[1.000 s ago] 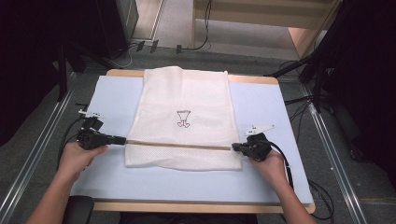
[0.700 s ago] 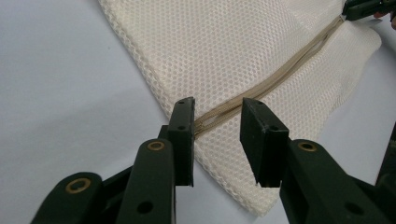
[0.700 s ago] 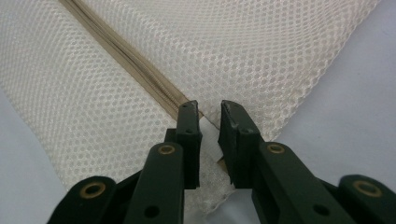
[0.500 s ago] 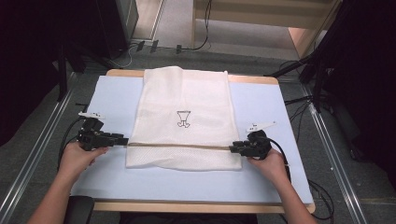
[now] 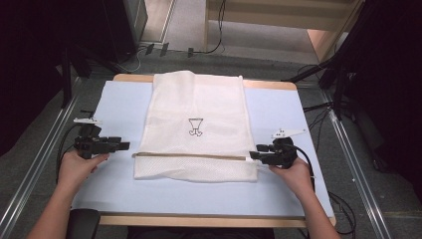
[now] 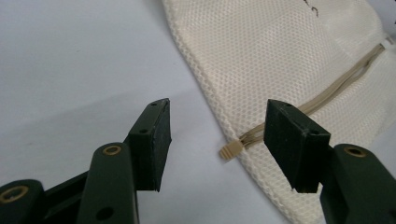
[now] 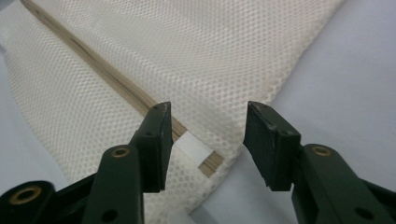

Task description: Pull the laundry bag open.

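A cream mesh bag (image 5: 196, 104) with a small black logo lies flat on the light blue table top (image 5: 119, 109). A tan strip (image 5: 189, 156) runs across its near part. My left gripper (image 5: 127, 145) sits just off the strip's left end. Its jaws have just been opening and stand open. In the left gripper view the left gripper (image 6: 219, 112) has the strip's ribbed end (image 6: 231, 150) lying loose between its jaws. My right gripper (image 5: 251, 156) is at the strip's right end. Its jaws have also just been opening. In the right gripper view the right gripper (image 7: 208, 112) stands over the strip's white-tabbed end (image 7: 194, 148), untouched.
The table's wooden front edge (image 5: 209, 220) runs near the person's forearms. Metal rails (image 5: 35, 164) flank the table on the floor. Cables (image 5: 209, 50) and dark cabinets stand behind the far edge. Bare blue surface lies on both sides of the bag.
Both grippers were shut on the strip's ends one second ago. Both have opened and let the strip go. The hands have stayed about where they were.
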`<state>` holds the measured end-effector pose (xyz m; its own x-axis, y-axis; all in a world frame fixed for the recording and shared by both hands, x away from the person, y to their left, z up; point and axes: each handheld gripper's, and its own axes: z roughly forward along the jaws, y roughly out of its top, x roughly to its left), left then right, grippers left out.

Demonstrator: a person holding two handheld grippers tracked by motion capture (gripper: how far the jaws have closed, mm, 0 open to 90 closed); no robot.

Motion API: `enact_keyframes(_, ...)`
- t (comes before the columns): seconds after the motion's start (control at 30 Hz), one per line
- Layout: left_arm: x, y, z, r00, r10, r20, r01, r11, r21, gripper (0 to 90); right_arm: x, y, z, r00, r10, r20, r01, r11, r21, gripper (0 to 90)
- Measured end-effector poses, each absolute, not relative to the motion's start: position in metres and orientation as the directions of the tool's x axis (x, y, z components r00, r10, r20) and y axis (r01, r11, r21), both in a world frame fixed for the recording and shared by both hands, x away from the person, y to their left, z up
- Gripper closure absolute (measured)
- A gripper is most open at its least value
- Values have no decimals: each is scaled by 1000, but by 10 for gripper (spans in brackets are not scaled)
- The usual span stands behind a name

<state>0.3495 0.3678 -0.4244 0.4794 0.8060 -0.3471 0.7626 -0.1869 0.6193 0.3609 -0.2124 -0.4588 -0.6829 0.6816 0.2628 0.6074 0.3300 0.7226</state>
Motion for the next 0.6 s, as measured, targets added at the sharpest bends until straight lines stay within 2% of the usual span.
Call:
enact_keyframes(0.3,352,376,-428,444,833,-330,774,-171,610,391,362,-233,-460,-621,744,247,621,273,735,406)
enact_keyframes(0.6,354,382,-434,407,851,-333,798,-154,582,384,366,-242,-466,-582,778,235,643,264,719,385)
